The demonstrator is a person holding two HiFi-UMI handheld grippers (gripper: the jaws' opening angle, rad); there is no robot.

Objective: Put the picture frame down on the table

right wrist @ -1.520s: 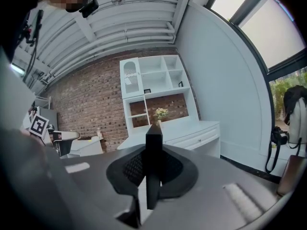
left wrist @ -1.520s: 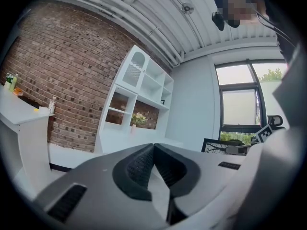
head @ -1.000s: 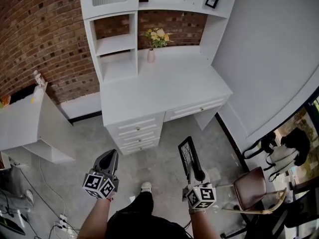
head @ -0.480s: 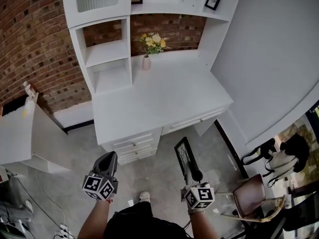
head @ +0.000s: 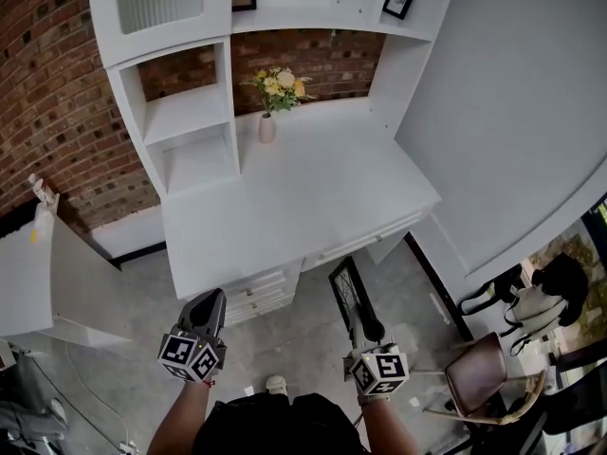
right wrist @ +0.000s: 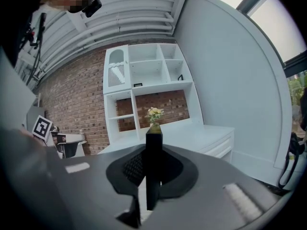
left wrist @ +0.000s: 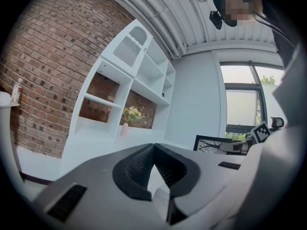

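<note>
A black picture frame [head: 347, 297] stands on edge in my right gripper [head: 368, 330], which is shut on its rim; it hangs over the floor just short of the white desk's [head: 294, 207] front edge. In the right gripper view the frame [right wrist: 153, 166] shows edge-on as a dark bar between the jaws. The frame [left wrist: 218, 143] also appears in the left gripper view at the right. My left gripper [head: 207, 309] is held level with the right one, shut with nothing in it; its ribbed pads [left wrist: 144, 166] meet at the tips.
A vase of yellow flowers [head: 269, 98] stands at the back of the desk under shelves [head: 180, 112]. Small black frames [head: 399, 0] sit on the top shelf. A white side table [head: 38, 273] is at left, a chair [head: 479, 368] at right.
The desk has come nearer in the head view as the person stepped towards it. Both grippers keep their hold and spacing.
</note>
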